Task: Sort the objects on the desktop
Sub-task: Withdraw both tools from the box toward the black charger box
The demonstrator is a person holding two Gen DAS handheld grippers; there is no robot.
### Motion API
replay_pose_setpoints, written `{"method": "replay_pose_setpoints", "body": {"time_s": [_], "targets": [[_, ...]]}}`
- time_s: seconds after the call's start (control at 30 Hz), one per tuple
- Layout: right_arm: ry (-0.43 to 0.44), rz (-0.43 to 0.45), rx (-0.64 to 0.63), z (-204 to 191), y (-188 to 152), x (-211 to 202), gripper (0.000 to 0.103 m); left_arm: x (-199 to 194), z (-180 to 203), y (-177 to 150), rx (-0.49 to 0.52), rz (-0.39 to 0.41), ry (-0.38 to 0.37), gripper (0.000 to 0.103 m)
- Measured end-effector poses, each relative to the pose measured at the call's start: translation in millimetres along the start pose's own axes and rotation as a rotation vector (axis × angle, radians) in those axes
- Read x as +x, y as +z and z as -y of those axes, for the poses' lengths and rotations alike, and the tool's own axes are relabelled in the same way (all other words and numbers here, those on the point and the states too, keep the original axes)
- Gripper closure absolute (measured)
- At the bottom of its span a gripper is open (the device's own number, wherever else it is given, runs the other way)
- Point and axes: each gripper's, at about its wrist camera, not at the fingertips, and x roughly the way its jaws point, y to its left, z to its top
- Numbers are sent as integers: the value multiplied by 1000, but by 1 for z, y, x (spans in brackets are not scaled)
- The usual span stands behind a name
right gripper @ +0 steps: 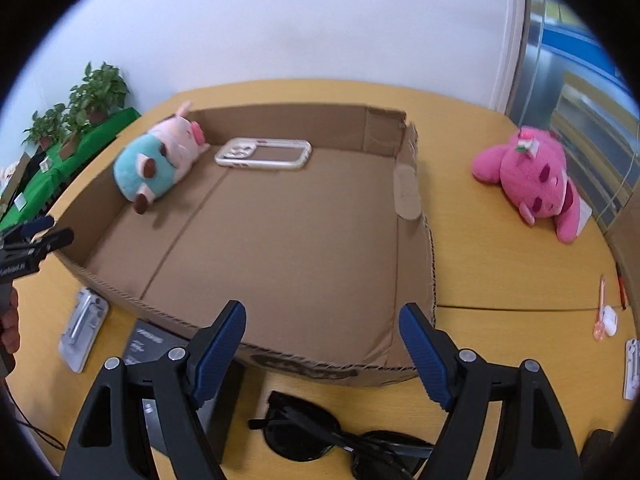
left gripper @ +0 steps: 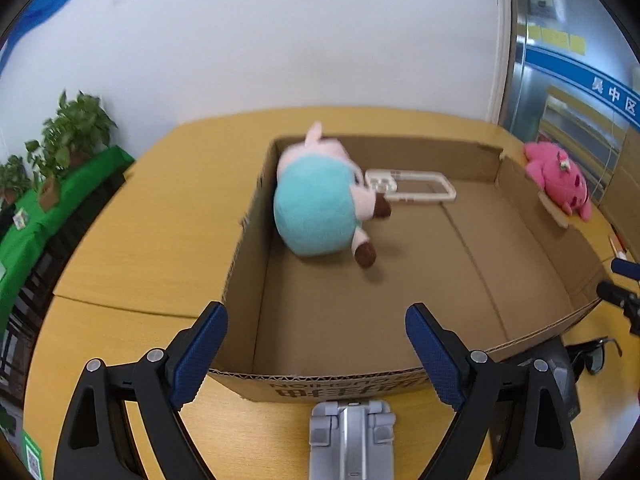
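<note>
A shallow open cardboard box (left gripper: 400,280) (right gripper: 280,248) sits on the yellow table. Inside, a teal and pink pig plush (left gripper: 320,208) (right gripper: 156,164) lies against the left wall, and a clear phone case (left gripper: 412,186) (right gripper: 264,154) lies flat at the back. A pink plush (left gripper: 558,180) (right gripper: 532,180) lies on the table to the right of the box. My left gripper (left gripper: 316,320) is open and empty above the box's near wall. My right gripper (right gripper: 322,320) is open and empty over the box's near right corner, above black sunglasses (right gripper: 340,436).
A grey metal phone stand (left gripper: 352,436) (right gripper: 84,328) lies in front of the box. A dark box (right gripper: 160,356) sits beside it. White earbuds case and an orange pen (right gripper: 606,316) lie at the right. Potted plants (left gripper: 68,136) stand on a green shelf to the left.
</note>
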Motion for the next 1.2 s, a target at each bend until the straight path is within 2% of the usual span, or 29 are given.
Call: {"method": "replay_pose_setpoints", "body": {"time_s": [0.17, 0.37, 0.73, 0.83, 0.9, 1.0, 1.13, 1.2], "targets": [[-33, 79, -46, -28, -3, -22, 24, -31, 16, 0, -13, 79, -33, 9], [-48, 135, -77, -51, -9, -34, 24, -44, 34, -7, 5, 95, -62, 9], [-52, 272, -37, -55, -21, -63, 22, -74, 49, -16, 4, 199, -39, 9], [-44, 311, -51, -57, -24, -69, 22, -80, 49, -15, -16, 223, -13, 7], [-78, 330, -53, -58, -26, -72, 22, -82, 50, -16, -21, 241, 4, 7], [-116, 361, -67, -61, -28, -75, 22, -86, 56, -19, -5, 267, 36, 7], [-108, 447, -72, -65, -35, -82, 22, -88, 67, -23, 47, 289, 125, 6], [-101, 473, -67, -66, -39, -83, 21, -87, 71, -25, 58, 277, 122, 6]]}}
